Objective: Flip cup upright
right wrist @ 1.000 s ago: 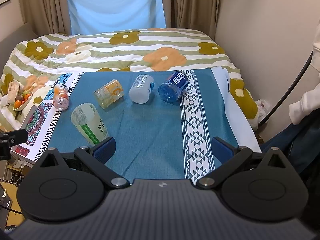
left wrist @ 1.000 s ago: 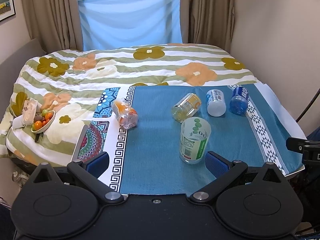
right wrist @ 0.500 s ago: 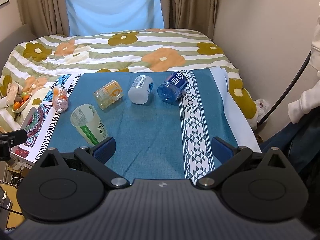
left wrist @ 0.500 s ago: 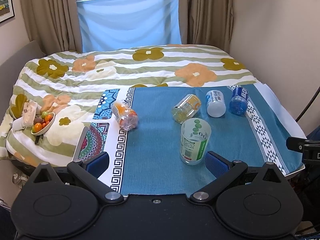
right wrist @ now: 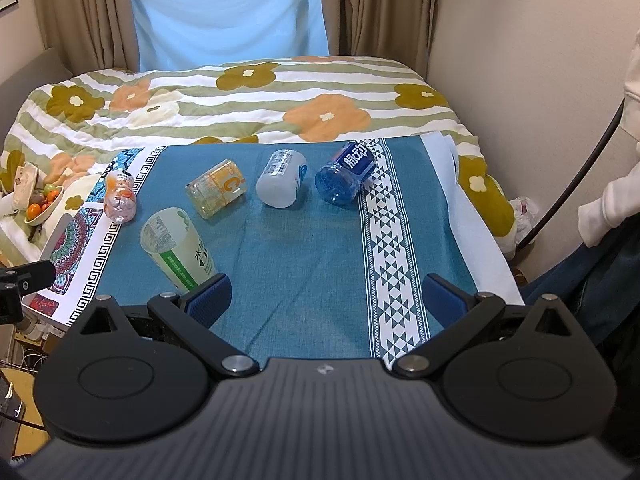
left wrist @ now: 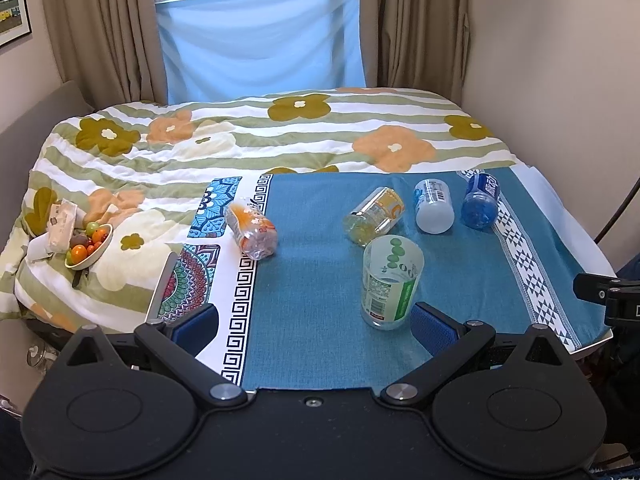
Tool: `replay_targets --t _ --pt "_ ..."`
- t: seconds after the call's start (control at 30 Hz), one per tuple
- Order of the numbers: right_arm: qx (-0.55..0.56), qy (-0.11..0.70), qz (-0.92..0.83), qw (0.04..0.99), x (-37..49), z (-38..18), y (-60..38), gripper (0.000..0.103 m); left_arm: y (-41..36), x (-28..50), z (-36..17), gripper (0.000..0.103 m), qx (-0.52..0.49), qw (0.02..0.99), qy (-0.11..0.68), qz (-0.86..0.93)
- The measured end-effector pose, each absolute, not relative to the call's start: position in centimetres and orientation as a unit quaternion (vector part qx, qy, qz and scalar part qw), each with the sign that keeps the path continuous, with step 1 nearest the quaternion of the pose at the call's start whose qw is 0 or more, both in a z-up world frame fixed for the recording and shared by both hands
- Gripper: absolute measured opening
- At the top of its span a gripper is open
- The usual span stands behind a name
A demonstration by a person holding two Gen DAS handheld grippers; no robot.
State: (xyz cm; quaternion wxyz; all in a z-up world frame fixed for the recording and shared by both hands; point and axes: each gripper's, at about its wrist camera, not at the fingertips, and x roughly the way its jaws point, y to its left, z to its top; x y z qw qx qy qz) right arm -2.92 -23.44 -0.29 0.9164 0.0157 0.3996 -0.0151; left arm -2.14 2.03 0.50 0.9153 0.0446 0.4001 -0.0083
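We find the cup (left wrist: 391, 282) standing mouth-up on the blue cloth (left wrist: 320, 280) over the tabletop, lower centre-right of the left wrist view, so the flip looks done or nearly so. Left gripper (left wrist: 314, 320) is spread wide and holds nothing; its right pad sits just beside the cup's base, and we cannot tell whether they touch. Right gripper (right wrist: 326, 294) is likewise released and empty, with the cup (right wrist: 176, 248) at its left pad in the lower left of that view. Four bottles lie on their sides behind: an orange one (left wrist: 251, 227) on the cloth's patterned border, a yellow one (left wrist: 374, 215) very near the cup, a white one (left wrist: 434, 206) and a blue one (left wrist: 481, 205) to the upper right. Risks as we judge them: the cup is light and clear, so a pad brushing its base on the way out could tip it again; a knock could roll it into the yellow bottle; the cloth could drag and shift underneath.
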Motion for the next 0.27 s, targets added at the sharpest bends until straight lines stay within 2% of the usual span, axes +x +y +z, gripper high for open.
replay_targets --t 0.27 --pt "0.016 0.400 -0.015 0.916 -2.90 -0.29 -23.44 0.103 2.25 -2.43 0.31 0.103 0.037 0.917 0.397 -0.010"
